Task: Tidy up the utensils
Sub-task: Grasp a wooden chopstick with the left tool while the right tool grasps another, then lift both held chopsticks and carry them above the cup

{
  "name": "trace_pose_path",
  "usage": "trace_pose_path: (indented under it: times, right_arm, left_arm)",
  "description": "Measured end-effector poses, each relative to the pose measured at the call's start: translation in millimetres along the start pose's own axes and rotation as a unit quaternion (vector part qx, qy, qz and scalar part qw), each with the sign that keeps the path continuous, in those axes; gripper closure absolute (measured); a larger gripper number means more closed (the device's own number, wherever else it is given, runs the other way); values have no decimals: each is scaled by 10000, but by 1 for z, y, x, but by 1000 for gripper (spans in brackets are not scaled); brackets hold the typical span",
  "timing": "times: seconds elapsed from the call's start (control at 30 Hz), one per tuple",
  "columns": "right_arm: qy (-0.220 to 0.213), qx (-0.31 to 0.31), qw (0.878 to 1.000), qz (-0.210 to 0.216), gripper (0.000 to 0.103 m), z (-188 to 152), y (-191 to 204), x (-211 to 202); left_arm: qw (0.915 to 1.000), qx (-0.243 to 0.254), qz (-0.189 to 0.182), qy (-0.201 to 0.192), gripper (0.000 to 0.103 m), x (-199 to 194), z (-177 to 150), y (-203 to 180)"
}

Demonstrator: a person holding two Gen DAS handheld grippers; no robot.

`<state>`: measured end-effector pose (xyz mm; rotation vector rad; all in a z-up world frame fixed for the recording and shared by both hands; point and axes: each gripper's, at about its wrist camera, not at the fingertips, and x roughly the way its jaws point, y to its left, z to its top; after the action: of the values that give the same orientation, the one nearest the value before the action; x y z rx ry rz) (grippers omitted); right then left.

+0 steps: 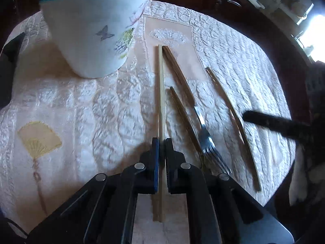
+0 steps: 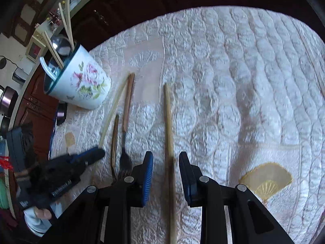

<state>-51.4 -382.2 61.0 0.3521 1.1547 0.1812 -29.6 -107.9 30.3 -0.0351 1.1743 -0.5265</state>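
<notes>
Bamboo is what I have in my left gripper point(image 1: 161, 142): its two pads sit tight against either side of a pale chopstick point(image 1: 161, 93), which lies flat on the quilted tablecloth point(image 1: 85, 111) and points toward the mug. I judge this step to be the pickup of that stick. To do it well I want to lift straight up before swinging, since the fork point(image 1: 205, 136) and a brown-handled utensil point(image 1: 182, 116) lie just beside it on the right and a sideways drag could scatter them. I hold the stick toward its near end, so the far end may droop; I tip it up gently before moving to the mug.

My right gripper point(image 2: 166, 162) has its fingers spread wide, one on each side of a second, darker chopstick point(image 2: 168, 118), not touching it as far as I can tell. I would centre it, then squeeze.

At the cloth's far left stands the floral mug point(image 2: 85, 83). It already holds several pale chopsticks point(image 2: 68, 20) leaning out over the rim, a white handle point(image 2: 45, 67) and what looks like a metal spoon or ladle bowl point(image 2: 61, 44). Room for more looks tight, so I aim for a gap.
</notes>
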Motion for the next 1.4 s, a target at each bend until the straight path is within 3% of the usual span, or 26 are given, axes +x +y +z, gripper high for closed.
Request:
trace_pose_path:
  times: [0.33, 0.37, 0.4, 0.47, 0.53, 0.67, 0.77, 0.87, 0.93, 1.0, 1.2, 1.4]
  right_arm:
    - [-24, -244, 9996, -152, 78, 31, 9, 19]
    - [-15, -268, 9995, -194, 78, 35, 9, 22]
    - [-8, -285, 9993, -222, 78, 38, 10, 25]
    - [31, -308, 9992, -267, 78, 45, 11, 31]
    - [72, -341, 9989, -313, 78, 53, 12, 36]
    - [142, -492, 9978, -422, 78, 67, 18, 46]
    - [238, -561, 9968, -516, 78, 73, 25, 59]
    - [325, -740, 9945, -667, 78, 79, 30, 72]
    - [312, -860, 9931, -734, 87, 82, 34, 80]
    - [265, -977, 9922, -725, 97, 86, 38, 83]
    - [-139, -1115, 9927, -430, 98, 87, 57, 54]
    - [-768, -1326, 9882, -64, 98, 88, 82, -8]
  left_arm:
    - [9985, 348, 32, 417, 98, -34, -52, 14]
    - [9985, 385, 37, 386, 91, -35, -51, 13]
    - [9986, 413, 63, 324, 81, -35, -49, 13]
    - [9990, 393, 121, 156, 73, -34, -37, 12]
    - [9992, 399, 74, 66, 72, -30, -24, 10]
    - [9980, 489, 374, -160, 72, -12, 9, 3]
    - [9969, 560, 543, -121, 72, 7, 28, 1]
    - [9955, 624, 719, -27, 72, 24, 40, -1]
    - [9939, 755, 799, -51, 74, 27, 44, -3]
    - [9926, 889, 822, -52, 97, 27, 46, -6]
    - [9970, 574, 424, -289, 99, -12, 42, 11]
    - [9938, 371, -45, -1050, 99, -85, 40, 22]
